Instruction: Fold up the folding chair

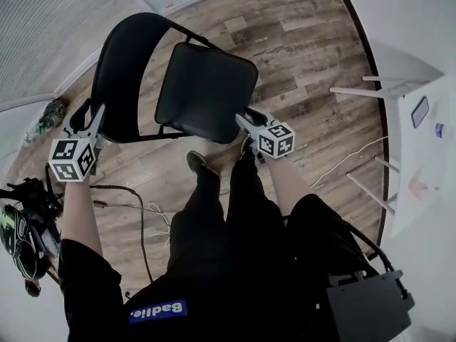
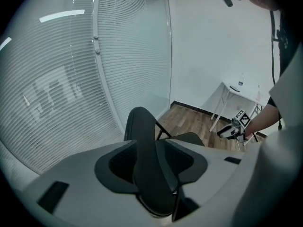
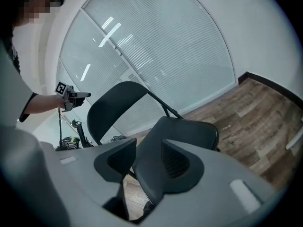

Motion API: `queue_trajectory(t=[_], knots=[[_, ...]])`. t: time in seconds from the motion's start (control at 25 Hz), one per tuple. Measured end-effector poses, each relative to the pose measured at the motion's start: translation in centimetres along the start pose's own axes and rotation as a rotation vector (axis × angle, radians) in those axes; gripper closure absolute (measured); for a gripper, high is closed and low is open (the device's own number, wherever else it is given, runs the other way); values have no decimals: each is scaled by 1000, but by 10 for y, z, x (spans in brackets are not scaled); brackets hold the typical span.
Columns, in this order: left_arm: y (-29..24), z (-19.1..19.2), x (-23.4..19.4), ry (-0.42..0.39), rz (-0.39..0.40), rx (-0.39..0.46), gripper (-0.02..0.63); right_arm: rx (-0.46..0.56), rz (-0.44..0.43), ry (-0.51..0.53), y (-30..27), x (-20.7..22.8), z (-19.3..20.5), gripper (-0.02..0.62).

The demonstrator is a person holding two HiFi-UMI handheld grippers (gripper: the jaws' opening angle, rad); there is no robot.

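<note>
With the black, padded, metal-framed folding chair [image 1: 206,91] unfolded at 12 o'clock, the left gripper [image 1: 92,117] straddles its backrest [image 2: 142,141] at 9 o'clock and the right gripper [image 1: 246,122] straddles its seat [image 3: 184,136] at 4 o'clock, both with jaws apart and unclamped, so lifting now would probably let the smooth seat slip free.

White table [image 1: 433,164] with phone [image 1: 420,111], wood floor [image 1: 299,41], window blinds [image 1: 43,27]
</note>
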State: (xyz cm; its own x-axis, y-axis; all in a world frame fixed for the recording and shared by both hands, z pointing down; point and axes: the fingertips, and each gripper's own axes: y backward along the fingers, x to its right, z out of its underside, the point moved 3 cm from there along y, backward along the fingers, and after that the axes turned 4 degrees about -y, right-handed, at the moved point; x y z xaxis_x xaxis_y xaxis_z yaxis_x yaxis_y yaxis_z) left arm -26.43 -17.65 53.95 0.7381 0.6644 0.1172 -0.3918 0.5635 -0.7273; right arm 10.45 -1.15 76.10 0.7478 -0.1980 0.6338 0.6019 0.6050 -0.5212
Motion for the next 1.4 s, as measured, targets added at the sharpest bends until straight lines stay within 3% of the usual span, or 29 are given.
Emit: queue_trajectory(t=[0.36, 0.64, 1.08, 1.4], knots=[[-26, 27, -25, 46, 56, -125, 374, -65, 29, -149, -27, 55, 48, 357], [-47, 41, -34, 59, 118, -172, 336, -84, 61, -285, -51, 95, 79, 280], [-78, 56, -41, 65, 181, -223, 327, -103, 84, -426, -87, 149, 124, 189], [-93, 67, -38, 53, 211, -239, 328, -84, 28, -500, -116, 169, 143, 175]])
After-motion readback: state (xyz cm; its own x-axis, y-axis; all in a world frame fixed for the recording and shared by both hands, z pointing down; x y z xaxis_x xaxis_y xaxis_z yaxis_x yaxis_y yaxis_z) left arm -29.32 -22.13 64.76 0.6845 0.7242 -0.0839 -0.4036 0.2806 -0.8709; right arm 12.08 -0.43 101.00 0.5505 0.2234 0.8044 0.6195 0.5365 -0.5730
